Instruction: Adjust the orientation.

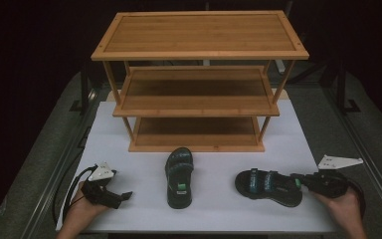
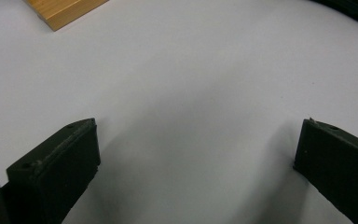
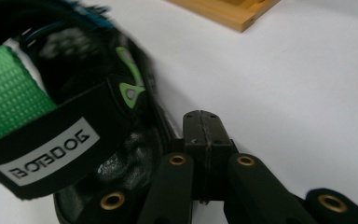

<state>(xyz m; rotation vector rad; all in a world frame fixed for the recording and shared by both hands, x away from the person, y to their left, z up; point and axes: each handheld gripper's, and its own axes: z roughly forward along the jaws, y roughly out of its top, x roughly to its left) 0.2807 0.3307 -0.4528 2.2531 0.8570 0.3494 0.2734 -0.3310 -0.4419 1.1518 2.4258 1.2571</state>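
A black sandal with teal straps lay on its sole across the right front of the white table, heel end turned toward the right gripper. In the right gripper view the same sandal showed a green webbing strap and a black heel strap bearing a white label, and the right gripper stood just beside the heel with its two black jaws pressed flat together, nothing between them. Whether the closed tips touched the sandal's rim could not be told; they sat close against it. The person's right hand held that gripper from the lower right corner of the table.

A second sandal, also black, with a green tab at its heel, lay near the middle of the table, toe pointing toward the wooden shelf, well apart from the first.

The left gripper rested at the left front of the table in the person's left hand, pointing toward the middle. In the left gripper view its jaws stood wide apart over bare white table, holding and touching nothing, with a corner of the shelf base at the top edge.

The three-tier shelf stood at the back of the table, its boards bare.
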